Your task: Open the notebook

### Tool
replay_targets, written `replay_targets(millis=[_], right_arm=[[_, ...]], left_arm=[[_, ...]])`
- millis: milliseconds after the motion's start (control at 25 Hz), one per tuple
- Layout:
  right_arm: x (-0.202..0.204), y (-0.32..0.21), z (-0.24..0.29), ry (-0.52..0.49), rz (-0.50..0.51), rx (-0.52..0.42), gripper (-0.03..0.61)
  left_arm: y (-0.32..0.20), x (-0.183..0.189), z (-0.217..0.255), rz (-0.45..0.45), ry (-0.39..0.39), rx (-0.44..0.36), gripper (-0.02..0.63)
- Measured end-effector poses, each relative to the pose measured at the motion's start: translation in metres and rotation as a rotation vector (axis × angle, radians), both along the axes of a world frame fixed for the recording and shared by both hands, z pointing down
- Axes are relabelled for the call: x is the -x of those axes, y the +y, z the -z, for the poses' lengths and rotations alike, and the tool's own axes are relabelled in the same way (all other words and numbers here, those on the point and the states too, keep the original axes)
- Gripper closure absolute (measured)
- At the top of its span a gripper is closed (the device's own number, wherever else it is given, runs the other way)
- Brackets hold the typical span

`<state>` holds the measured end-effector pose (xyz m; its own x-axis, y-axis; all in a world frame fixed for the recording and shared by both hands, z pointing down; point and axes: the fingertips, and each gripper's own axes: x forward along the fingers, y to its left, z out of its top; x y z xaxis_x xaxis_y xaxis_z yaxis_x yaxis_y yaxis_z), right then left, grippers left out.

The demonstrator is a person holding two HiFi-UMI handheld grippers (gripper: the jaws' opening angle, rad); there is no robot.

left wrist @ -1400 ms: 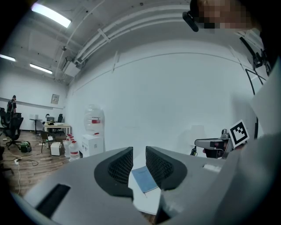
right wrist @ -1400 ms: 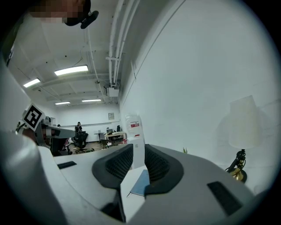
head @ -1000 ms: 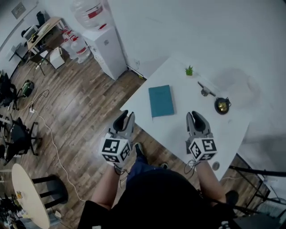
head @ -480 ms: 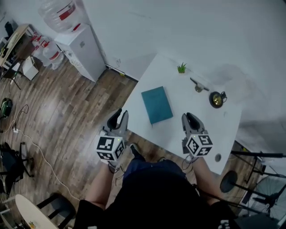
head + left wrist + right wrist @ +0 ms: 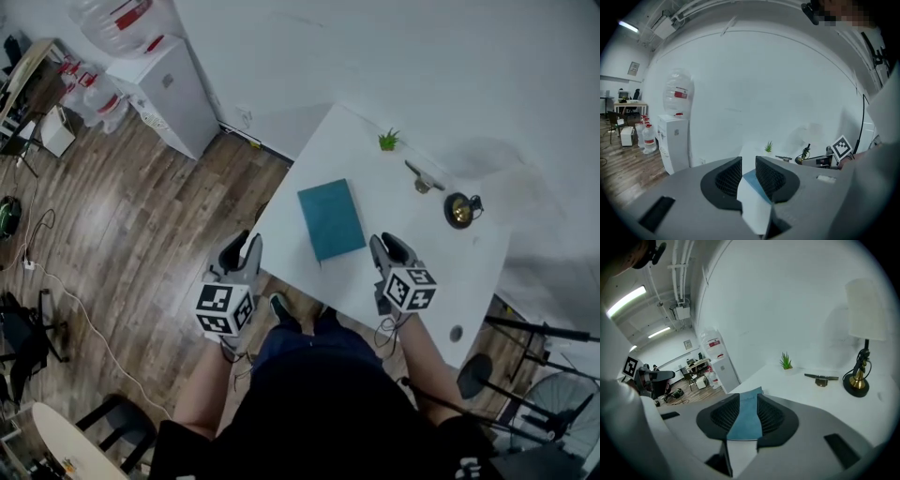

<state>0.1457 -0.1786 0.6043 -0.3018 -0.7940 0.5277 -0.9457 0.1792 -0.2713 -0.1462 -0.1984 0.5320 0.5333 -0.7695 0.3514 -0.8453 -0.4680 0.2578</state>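
Right gripper view: the dark ribbed fingers of the right gripper stand apart, having just been opening, and nothing is held between them. Through the gap shows the teal rectangular notebook, lying closed and flat on the white counter beyond. In the left gripper view the fingers of the left gripper are parted by a narrow gap and grip nothing. A strip of the notebook and the counter's near corner show past them.

In the head view the right gripper is over the counter's near edge, just right of the notebook. The left gripper is off the counter, above the brown wood-plank floor. Neither touches the notebook. Farther back on the counter are a small green plant, a dark flat metal piece and a brass-coloured lamp base. A white water dispenser stands by the wall.
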Motion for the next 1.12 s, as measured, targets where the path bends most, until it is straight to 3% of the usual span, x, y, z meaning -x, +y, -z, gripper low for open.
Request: replay_targets(millis=[480,920,1120], right_arm=[[-0.016,-0.021,-0.126,-0.090,0.078,0.268,0.411],[-0.004,-0.018,-0.162,-0.056,0.153,0.363,0.416],[-0.008,-0.019,-0.163,-0.020,0.161,0.392,0.491]], left_arm=[[0.005,-0.035,-0.016,0.040,-0.060,0.074,0.528],[0.012,-0.053,-0.025,0.048,-0.058,0.109,0.528],[0.016,-0.050,-0.029,0.064,-0.030,0.131,0.528]])
